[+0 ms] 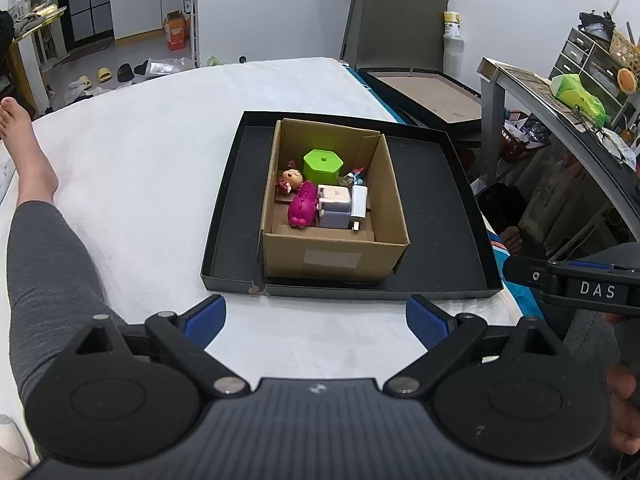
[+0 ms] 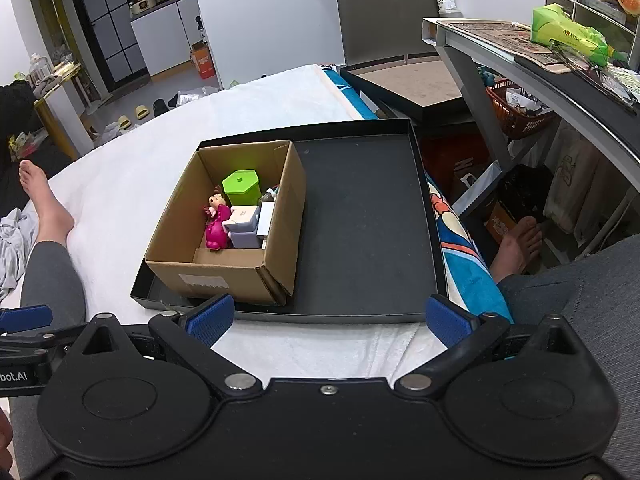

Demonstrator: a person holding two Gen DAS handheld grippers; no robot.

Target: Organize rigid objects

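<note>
A cardboard box [image 1: 336, 254] [image 2: 224, 276] stands in the left part of a shallow black tray [image 1: 436, 208] [image 2: 360, 216] on a white-covered bed. In the box lie a green hexagonal container [image 1: 322, 165] [image 2: 240, 186], a pink doll [image 1: 300, 200] [image 2: 216, 220], a lilac-and-white block [image 1: 335, 208] [image 2: 245, 226] and a white charger [image 1: 359, 202] [image 2: 265, 220]. My left gripper [image 1: 316, 320] is open and empty, in front of the tray. My right gripper [image 2: 330, 316] is open and empty at the tray's near edge.
The person's legs lie on the bed at left [image 1: 36, 208] and right [image 2: 580, 300]. A grey desk [image 2: 520, 52] with a green bag stands to the right. A second black tray [image 2: 408, 84] lies behind. The bed's right edge runs beside the tray.
</note>
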